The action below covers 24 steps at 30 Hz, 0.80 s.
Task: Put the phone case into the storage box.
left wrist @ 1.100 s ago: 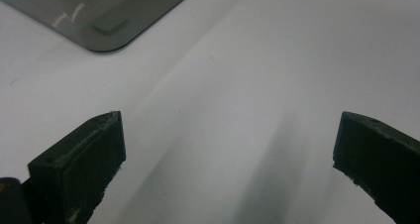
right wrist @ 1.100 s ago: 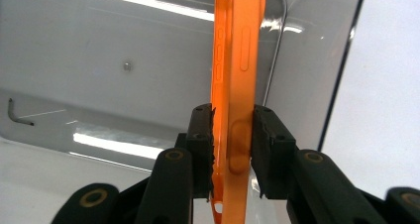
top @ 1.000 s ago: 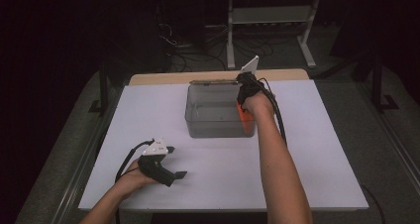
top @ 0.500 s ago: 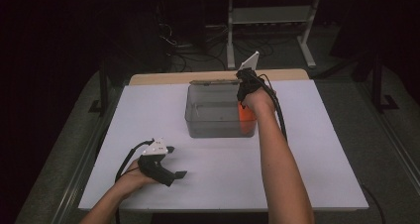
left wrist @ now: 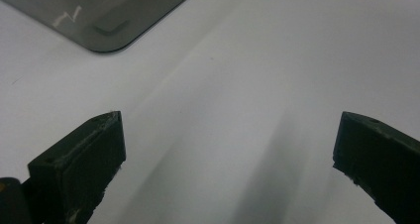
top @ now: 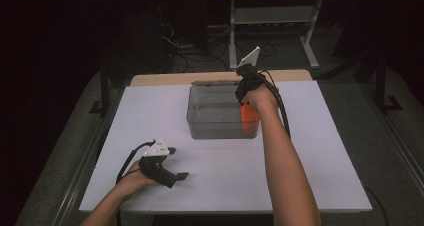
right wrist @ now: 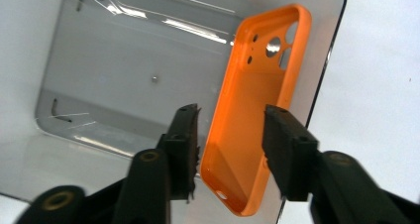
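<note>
Right tool (right wrist: 230,137) hangs over the clear plastic box (top: 215,117) near the far middle of the white desk (top: 150,111), pointing down into it. In the right gripper view its 2 black jaws stand a moderate width apart, and they have just been opening. An orange phone case (right wrist: 257,110) sits between them, hollow side up, with its camera cut-outs at the far end. The left jaw stands just off the case's long left edge with a thin gap showing. The right jaw overlaps the case's right rim in that view, and I cannot tell whether it touches; the pads do not look to be pressing on it. The case lies slanted along the right-hand wall of the box, its near end down by the jaws and its far end close to the box's far corner. In the high view the case (top: 248,117) shows as an orange patch at the right end of the box, directly under the right tool (top: 244,93) and the person's hand.

Left tool (top: 175,163) rests low at the near left of the desk, well apart from the box. Its jaws (left wrist: 228,149) are spread wide over bare white desk, with nothing between them; a corner of the box (left wrist: 106,16) shows at the top left of the left gripper view.
</note>
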Tool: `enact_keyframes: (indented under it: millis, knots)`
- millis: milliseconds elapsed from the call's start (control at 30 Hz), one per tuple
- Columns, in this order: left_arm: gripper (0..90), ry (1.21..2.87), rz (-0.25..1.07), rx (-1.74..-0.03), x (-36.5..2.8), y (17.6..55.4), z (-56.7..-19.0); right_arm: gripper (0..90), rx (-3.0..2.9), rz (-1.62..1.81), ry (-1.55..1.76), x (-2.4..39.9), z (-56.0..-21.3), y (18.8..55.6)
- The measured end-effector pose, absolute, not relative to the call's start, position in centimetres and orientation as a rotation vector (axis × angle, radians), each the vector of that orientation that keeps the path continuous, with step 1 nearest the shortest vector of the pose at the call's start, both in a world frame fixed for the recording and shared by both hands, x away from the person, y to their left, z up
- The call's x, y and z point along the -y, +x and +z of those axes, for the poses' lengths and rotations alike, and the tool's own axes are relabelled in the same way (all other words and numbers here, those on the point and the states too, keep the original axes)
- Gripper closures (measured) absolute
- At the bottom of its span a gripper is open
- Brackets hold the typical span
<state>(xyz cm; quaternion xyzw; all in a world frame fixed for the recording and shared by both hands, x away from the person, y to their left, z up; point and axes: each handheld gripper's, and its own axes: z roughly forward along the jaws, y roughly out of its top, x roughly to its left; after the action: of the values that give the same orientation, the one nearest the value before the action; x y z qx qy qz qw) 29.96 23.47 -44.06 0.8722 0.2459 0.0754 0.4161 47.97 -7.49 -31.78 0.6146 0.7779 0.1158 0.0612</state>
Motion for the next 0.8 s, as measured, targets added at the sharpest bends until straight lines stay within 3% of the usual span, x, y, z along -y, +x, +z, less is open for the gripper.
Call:
enact_keyframes:
  millis: [533, 700, 800]
  knots:
    - [0.0, 2.167, 0.188, -0.640, -23.8, 30.2, -43.9, 15.1, -2.422, 0.483, 1.597, 7.1, -31.6, 46.9]
    - [0.0, 2.153, 0.185, -0.653, -24.1, 30.3, -43.8, 11.5, -2.412, 0.546, 1.575, 7.8, -31.9, 46.7]
    - [0.0, 2.140, 0.187, -0.654, -24.3, 30.4, -43.6, 0.8, -2.427, 0.591, 1.523, 8.2, -32.4, 46.5]
